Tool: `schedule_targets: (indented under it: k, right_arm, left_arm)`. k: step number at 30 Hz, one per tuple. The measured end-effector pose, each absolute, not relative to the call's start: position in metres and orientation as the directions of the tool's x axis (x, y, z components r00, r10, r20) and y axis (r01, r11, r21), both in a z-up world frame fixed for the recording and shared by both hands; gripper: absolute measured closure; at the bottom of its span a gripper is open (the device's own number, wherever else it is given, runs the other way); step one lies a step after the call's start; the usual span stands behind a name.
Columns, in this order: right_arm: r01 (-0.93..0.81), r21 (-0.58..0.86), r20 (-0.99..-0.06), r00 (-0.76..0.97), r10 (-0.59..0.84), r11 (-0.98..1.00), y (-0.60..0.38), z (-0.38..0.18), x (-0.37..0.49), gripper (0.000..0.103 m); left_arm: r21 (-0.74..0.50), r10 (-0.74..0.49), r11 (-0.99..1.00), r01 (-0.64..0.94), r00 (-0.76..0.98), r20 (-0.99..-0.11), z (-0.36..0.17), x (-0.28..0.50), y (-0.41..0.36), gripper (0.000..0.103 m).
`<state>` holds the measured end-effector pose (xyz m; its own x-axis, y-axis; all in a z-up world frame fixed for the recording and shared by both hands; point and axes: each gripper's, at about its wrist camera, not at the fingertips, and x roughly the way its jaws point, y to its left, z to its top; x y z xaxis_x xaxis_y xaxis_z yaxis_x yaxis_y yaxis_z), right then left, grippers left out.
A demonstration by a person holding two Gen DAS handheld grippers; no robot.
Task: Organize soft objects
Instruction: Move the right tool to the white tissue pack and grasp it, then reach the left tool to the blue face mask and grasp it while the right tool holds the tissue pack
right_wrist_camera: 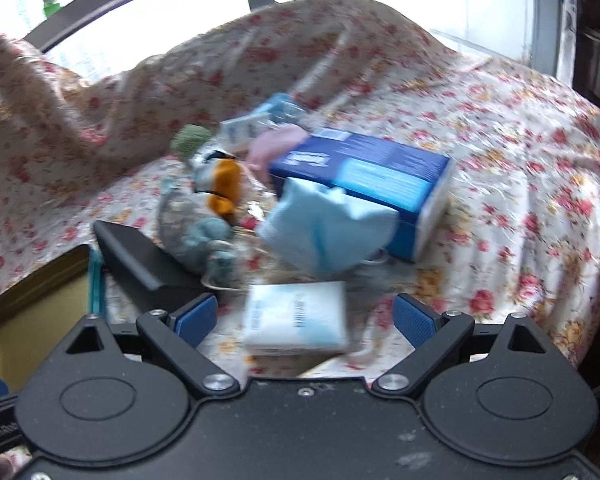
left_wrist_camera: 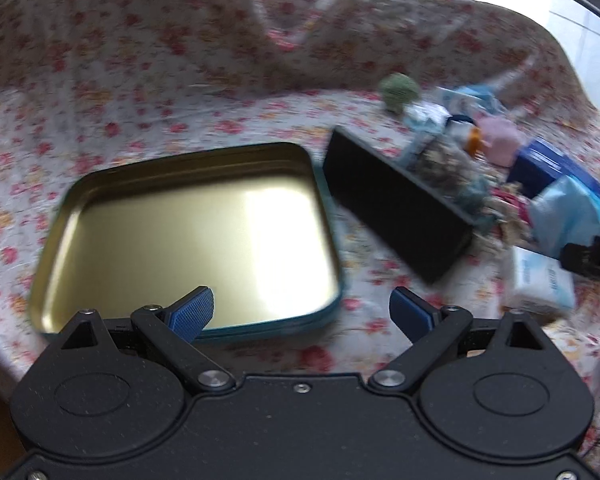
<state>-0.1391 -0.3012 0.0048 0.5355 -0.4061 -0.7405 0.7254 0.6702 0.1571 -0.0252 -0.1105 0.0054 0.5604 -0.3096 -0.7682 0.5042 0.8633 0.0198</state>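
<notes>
— Both grippers, left gripper (left_wrist_camera: 302, 312) and right gripper (right_wrist_camera: 305, 318), spread wide, holding nothing?
— Yes. Tissue pack (right_wrist_camera: 296, 318) lies between the right pads, untouched, beside the gold tin (left_wrist_camera: 188, 236).

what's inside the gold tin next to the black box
Nothing shows inside the gold tin: its shiny floor is bare in the left wrist view. The left gripper hangs open over its near edge and hides a small strip there. The black box beside it hides none of it.
</notes>
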Motion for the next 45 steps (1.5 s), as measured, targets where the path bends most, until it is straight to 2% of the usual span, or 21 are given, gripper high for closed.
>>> schedule_targets:
  k: [6, 16, 29, 30, 32, 35, 42, 45]
  right_arm:
    - [0.733, 0.152, -0.774, 0.505, -0.381, 0.663, -0.313, -0.015, -0.140, 0.005]
    - [0.719, 0.113, -0.808, 0.468, -0.357, 0.686, -0.313, -0.037, -0.118, 0.003]
    - [0.692, 0.101, -0.817, 0.468, -0.337, 0.715, -0.313, -0.051, -0.101, 0.003]
    - [0.691, 0.101, -0.818, 0.468, -0.336, 0.716, -0.313, -0.051, -0.101, 0.004]
    - [0.691, 0.098, -0.821, 0.463, -0.334, 0.717, -0.314, -0.052, -0.100, 0.016]
    - [0.695, 0.096, -0.818, 0.463, -0.341, 0.712, -0.315, -0.052, -0.104, 0.026]
    - [0.708, 0.186, -0.794, 0.517, -0.320, 0.682, -0.329, -0.042, -0.119, 0.028]
    - [0.712, 0.160, -0.777, 0.518, -0.358, 0.684, -0.330, -0.036, -0.125, 0.028]
  left_arm:
    - [0.048, -0.325, 0.833, 0.551, 0.557, -0.765, 0.001, -0.029, -0.134, 0.011]
    - [0.021, -0.335, 0.830, 0.558, 0.528, -0.780, 0.000, -0.014, -0.145, 0.011]
    - [0.052, -0.402, 0.775, 0.630, 0.555, -0.729, 0.023, 0.000, -0.182, 0.008]
    - [0.064, -0.407, 0.761, 0.646, 0.553, -0.727, 0.023, 0.001, -0.188, 0.008]
    - [0.076, -0.421, 0.735, 0.674, 0.542, -0.728, 0.025, 0.002, -0.201, 0.008]
    - [0.083, -0.432, 0.708, 0.701, 0.524, -0.734, 0.026, 0.004, -0.216, 0.008]
    - [0.091, -0.493, 0.626, 0.774, 0.484, -0.723, 0.032, -0.013, -0.249, 0.007]
    - [0.069, -0.522, 0.591, 0.803, 0.447, -0.727, 0.035, -0.020, -0.263, 0.005]
